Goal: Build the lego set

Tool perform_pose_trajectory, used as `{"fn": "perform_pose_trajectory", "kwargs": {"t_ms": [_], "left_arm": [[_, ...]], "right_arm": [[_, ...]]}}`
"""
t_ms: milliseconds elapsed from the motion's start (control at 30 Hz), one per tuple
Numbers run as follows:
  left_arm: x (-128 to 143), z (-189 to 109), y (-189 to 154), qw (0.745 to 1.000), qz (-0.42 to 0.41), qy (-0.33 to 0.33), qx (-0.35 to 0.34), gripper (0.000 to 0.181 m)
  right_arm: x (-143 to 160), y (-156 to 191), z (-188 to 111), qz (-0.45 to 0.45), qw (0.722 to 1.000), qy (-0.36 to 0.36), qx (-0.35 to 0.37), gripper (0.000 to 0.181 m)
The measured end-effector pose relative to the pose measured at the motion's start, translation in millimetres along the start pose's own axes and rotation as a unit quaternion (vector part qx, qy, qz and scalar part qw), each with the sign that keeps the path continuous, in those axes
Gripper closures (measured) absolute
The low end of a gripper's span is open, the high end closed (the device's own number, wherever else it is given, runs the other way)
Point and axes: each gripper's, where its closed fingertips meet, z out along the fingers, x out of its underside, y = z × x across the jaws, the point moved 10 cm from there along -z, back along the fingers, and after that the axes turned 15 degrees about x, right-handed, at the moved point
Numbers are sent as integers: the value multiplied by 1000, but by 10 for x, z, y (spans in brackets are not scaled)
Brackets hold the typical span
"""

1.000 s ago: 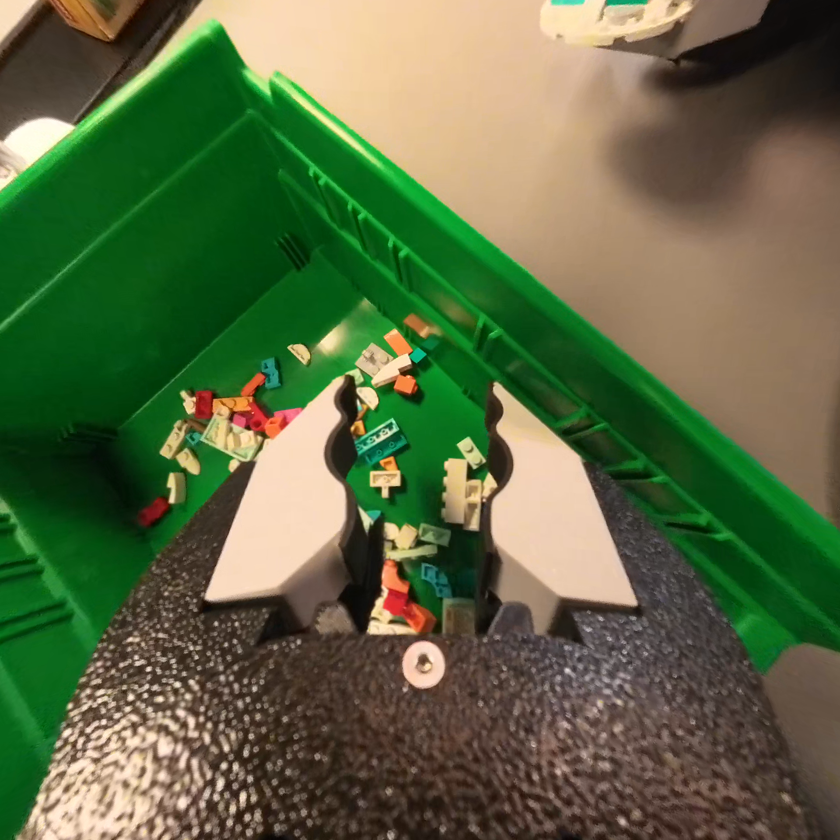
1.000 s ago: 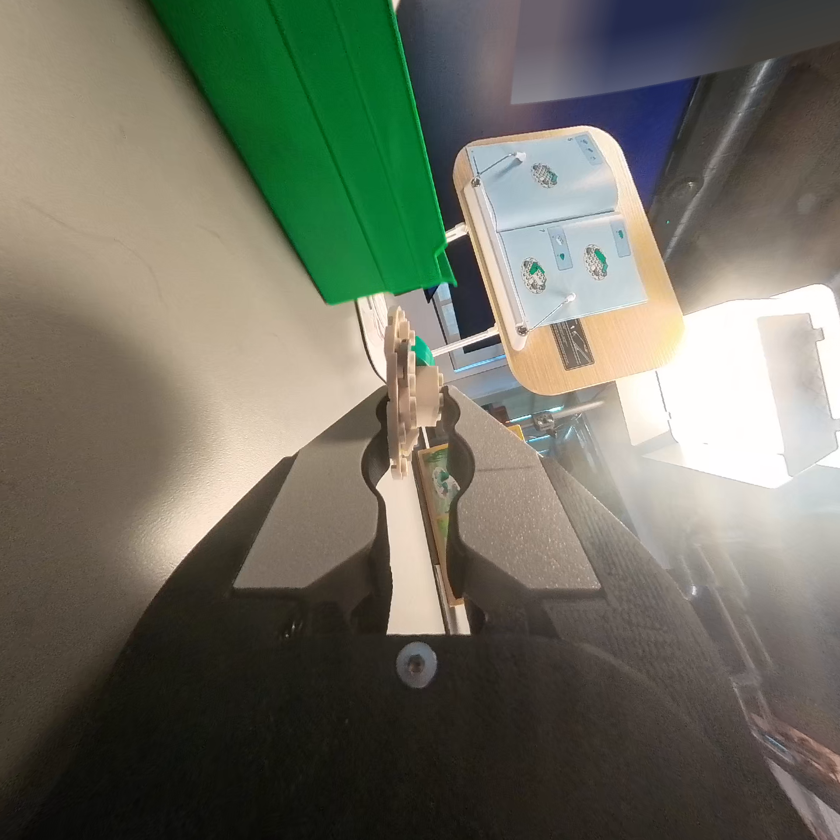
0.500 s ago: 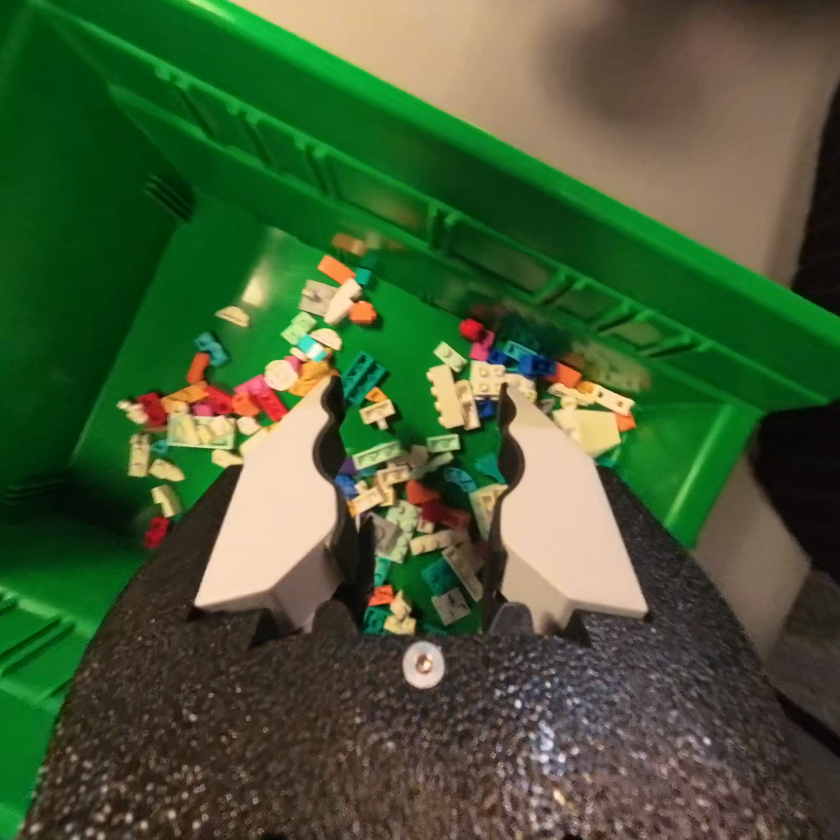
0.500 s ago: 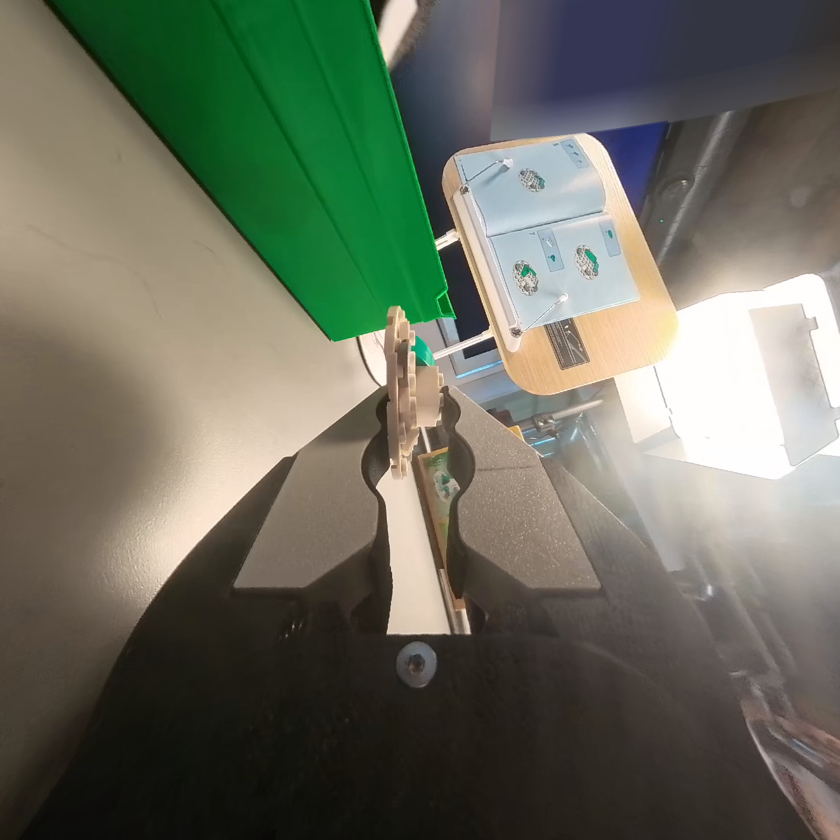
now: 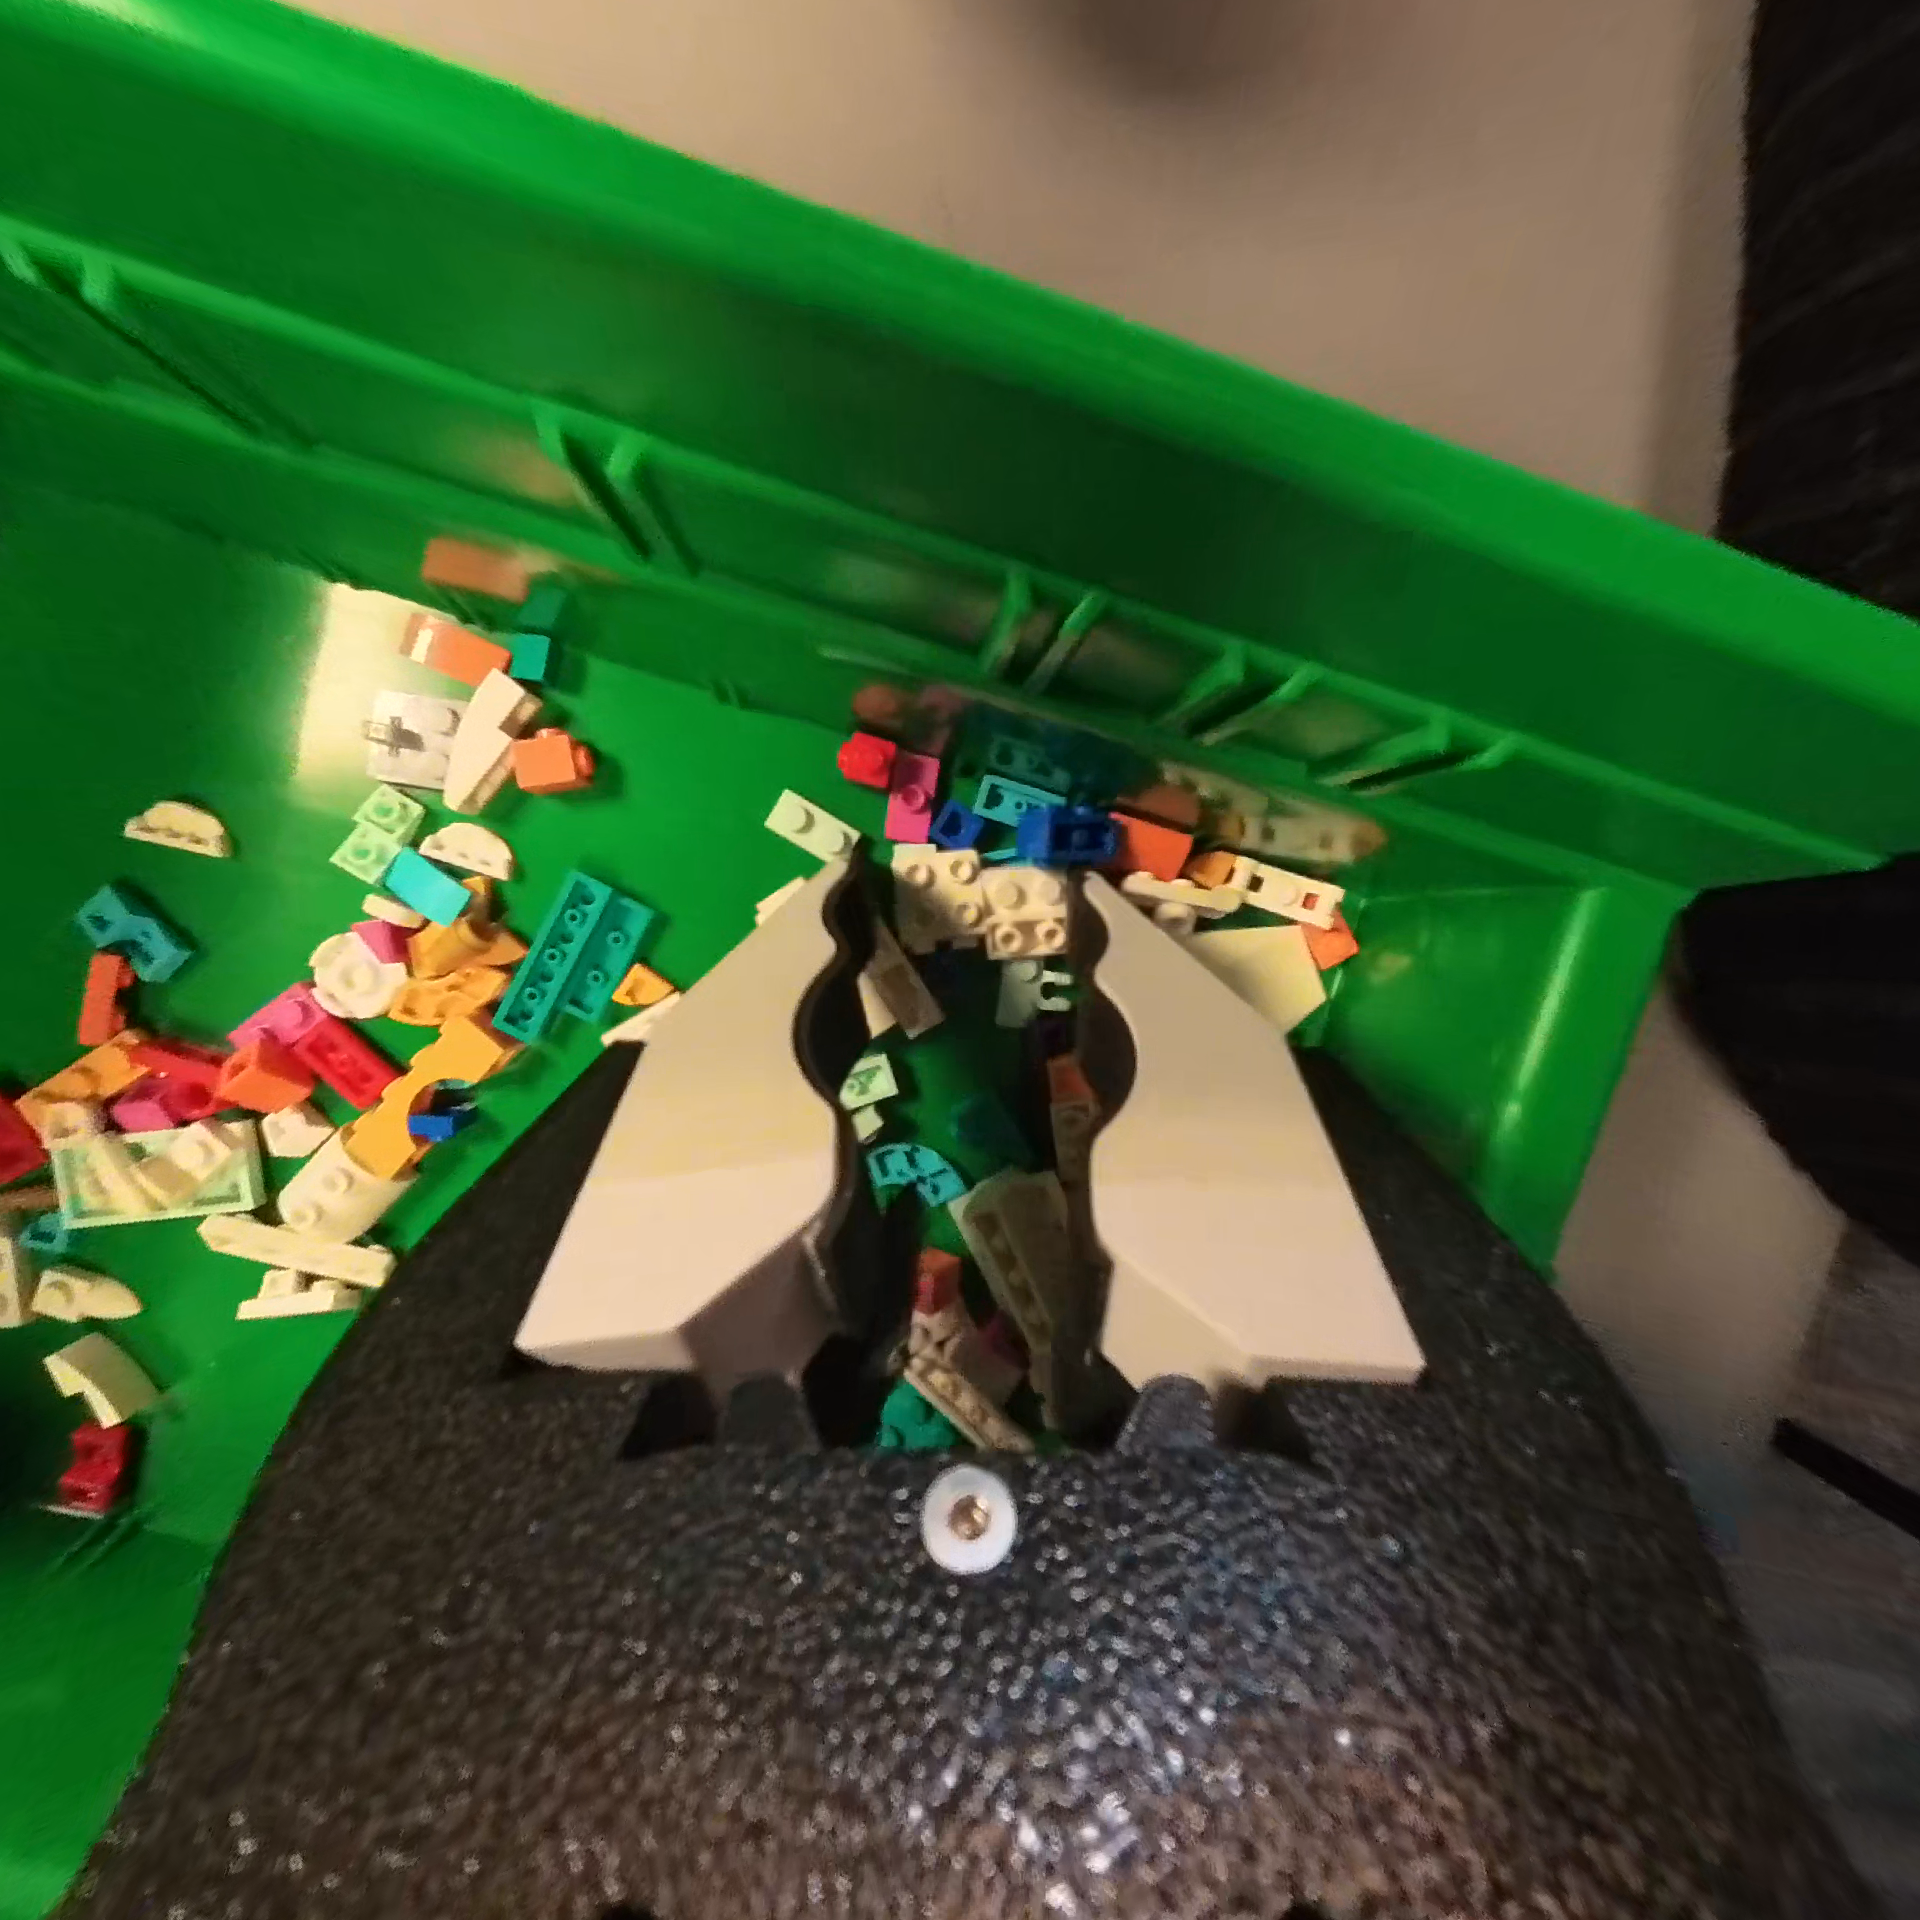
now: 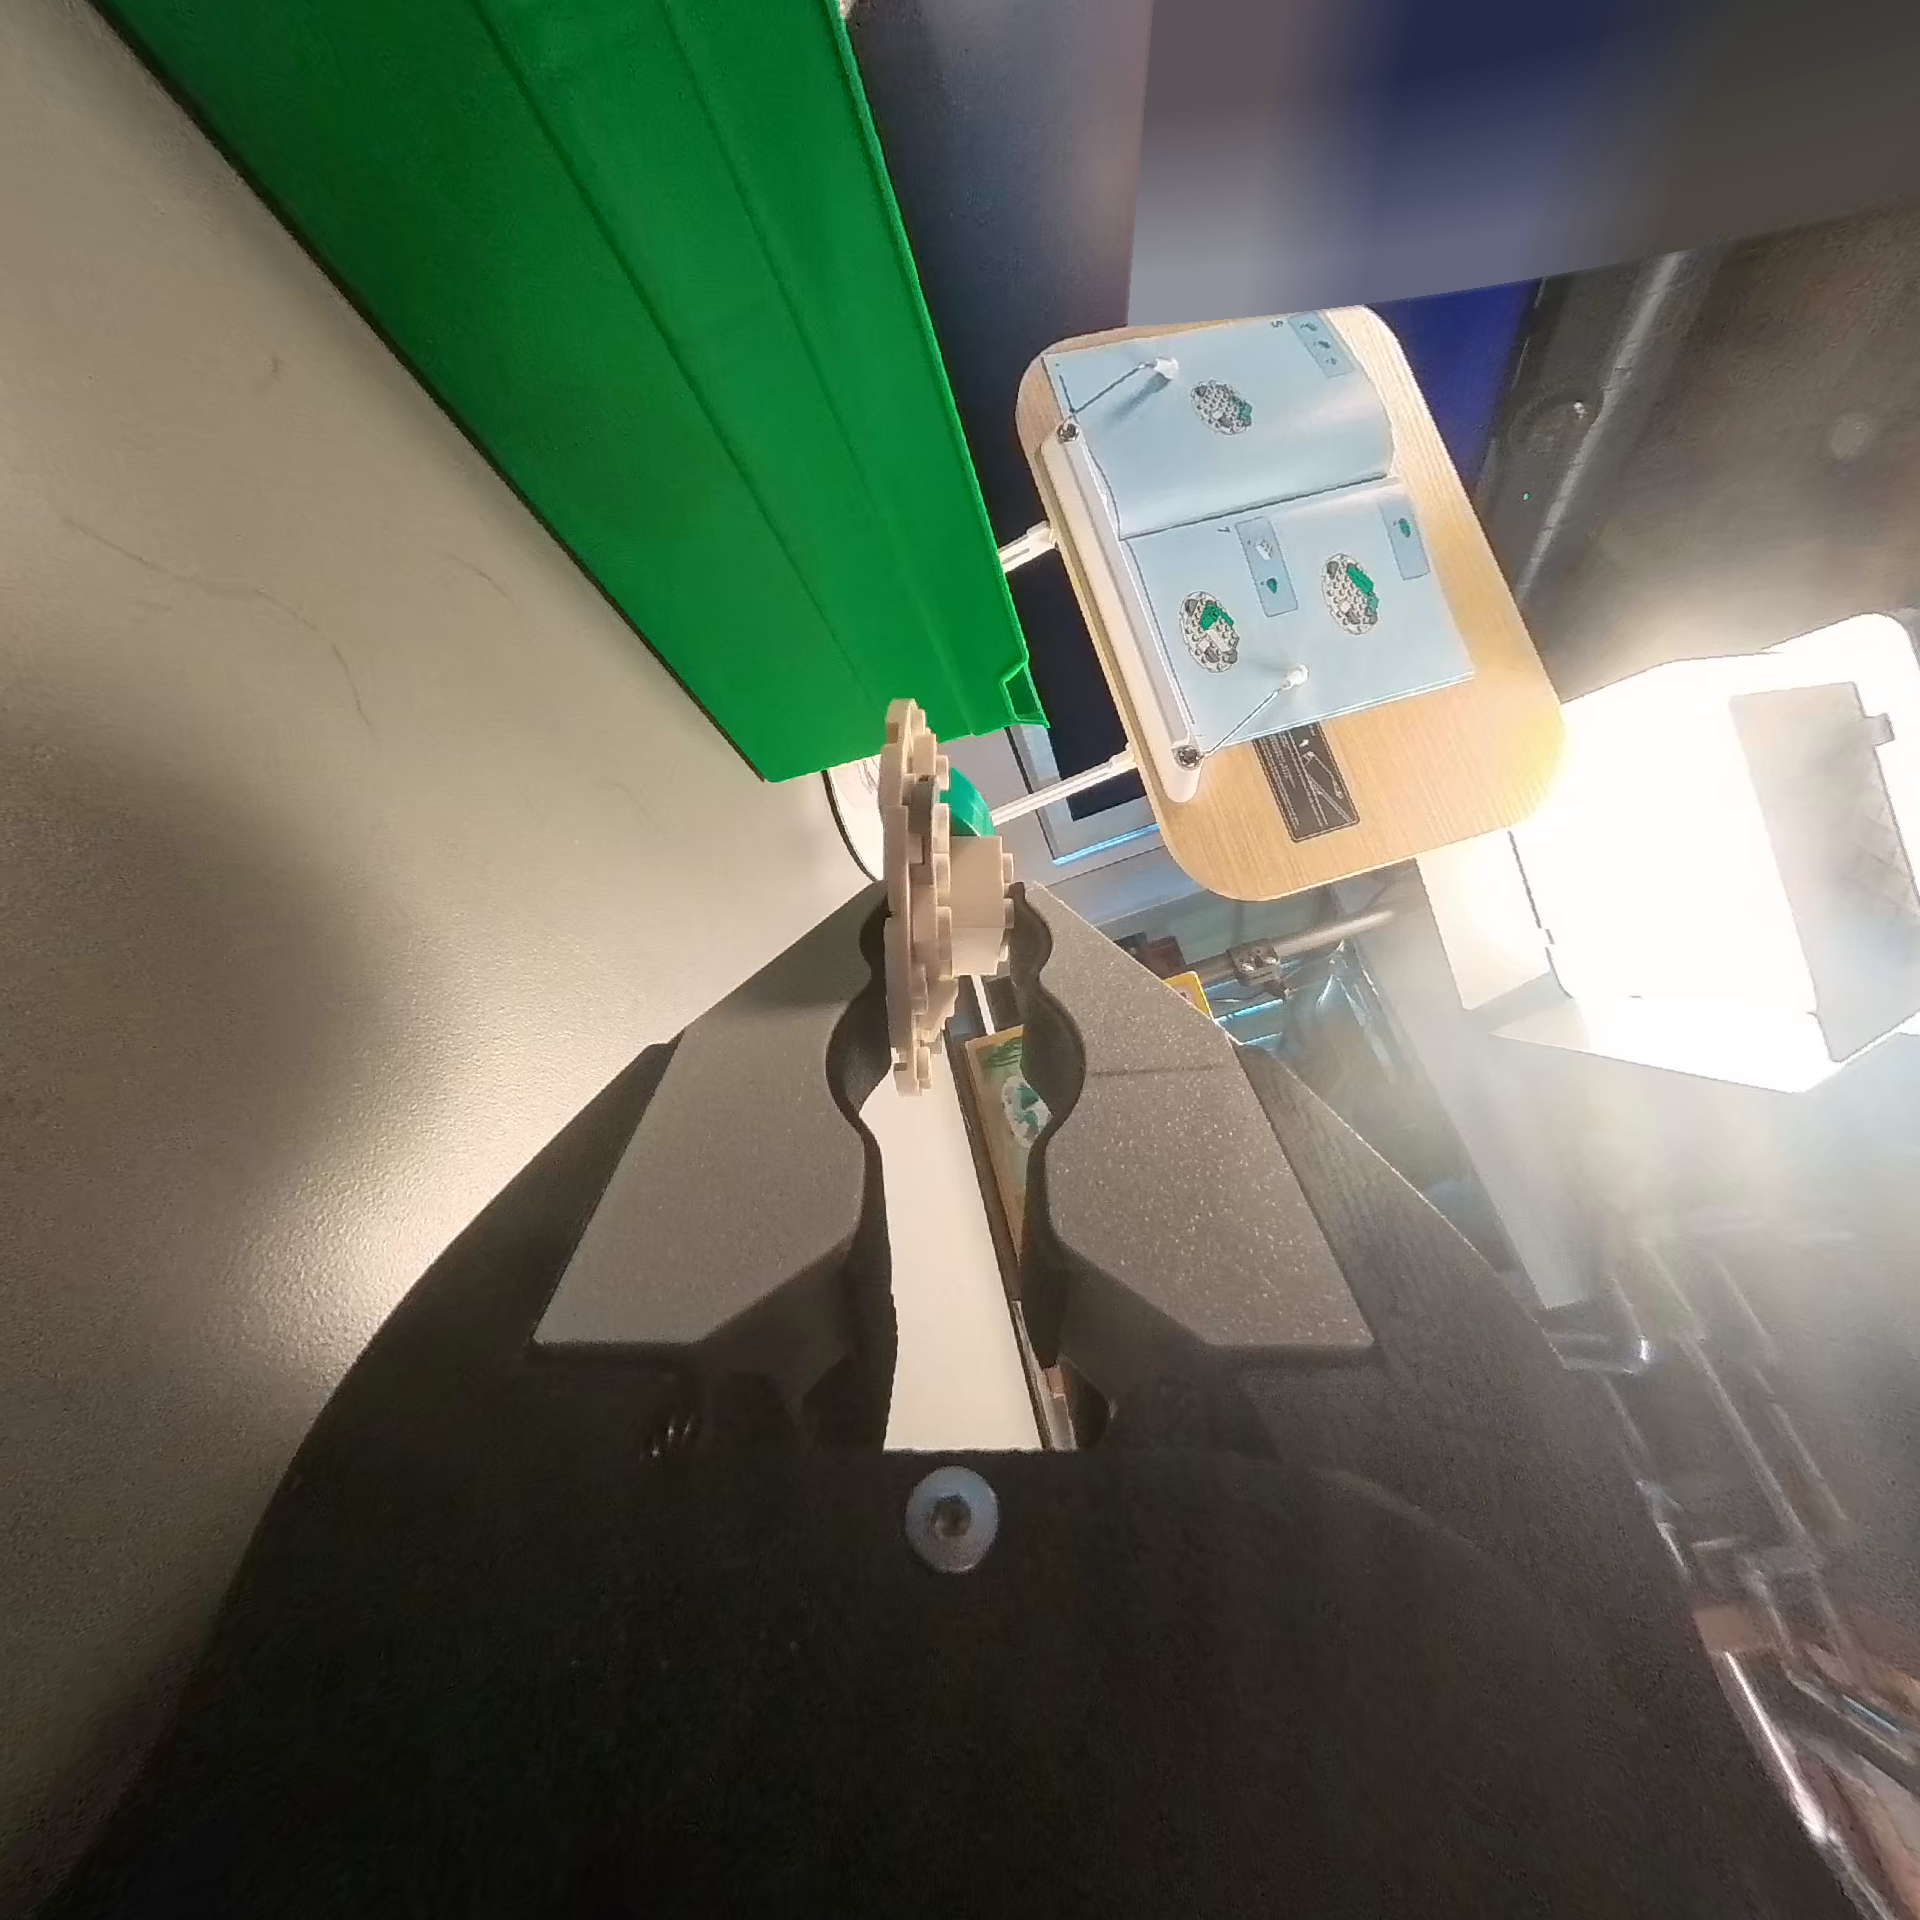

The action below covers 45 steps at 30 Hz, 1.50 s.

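Green bin [image 5: 1039, 436] brick pile [image 5: 997, 894] – left gripper [image 5: 971, 883] spread above; right gripper [image 6: 951, 904] clamps tan build [image 6: 920, 914]

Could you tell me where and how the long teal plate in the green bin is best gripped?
Judging by its pose, grip the teal plate across its narrow width, from above with the left tongs. It lies flat, studs up, on the green bin floor; both long edges look fairly clear.

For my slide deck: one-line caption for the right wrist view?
Right gripper clamps a tan round lego assembly edge-on beside the green bin, instruction booklet beyond.
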Motion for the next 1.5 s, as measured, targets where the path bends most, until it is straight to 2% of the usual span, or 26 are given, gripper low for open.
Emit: {"fn": "perform_pose_trajectory", "kwargs": {"t_ms": [33,233,400,600,667,700,867,1000,1200,1300,1500], "left_arm": [[1,-3,-1,1000,4,4,0,148],[32,-116,131,998,-5,16,-63,151],[20,-303,320,989,-58,-33,-133,151],[26,-327,468,976,-104,-58,-181,150],[35,-348,489,971,-131,-81,-185,129],[41,-390,499,965,-150,-101,-190,128],[98,-706,389,949,-180,-171,-196,126],[219,-851,181,950,-190,-122,-216,125],[494,-719,-142,959,-240,21,-149,132],[528,-612,-264,965,-250,16,-78,135],[503,-411,-318,974,-222,11,-42,138]], "right_arm": [[1,-1,1,0,1000,0,0,163],[5,-19,4,-1,1000,0,-3,163],[19,-47,19,-1,1000,-1,-4,163],[25,-84,21,2,1000,-4,-5,163],[30,-100,27,3,1000,-4,-5,163],[35,-103,34,3,1000,-4,-5,163],[33,-112,51,3,1000,-4,-3,163],[31,-117,48,4,1000,-2,-3,163],[34,-120,51,5,1000,-1,-3,163],[35,-123,51,5,1000,-1,-2,163],[36,-127,50,6,1000,-2,-3,163]]}}
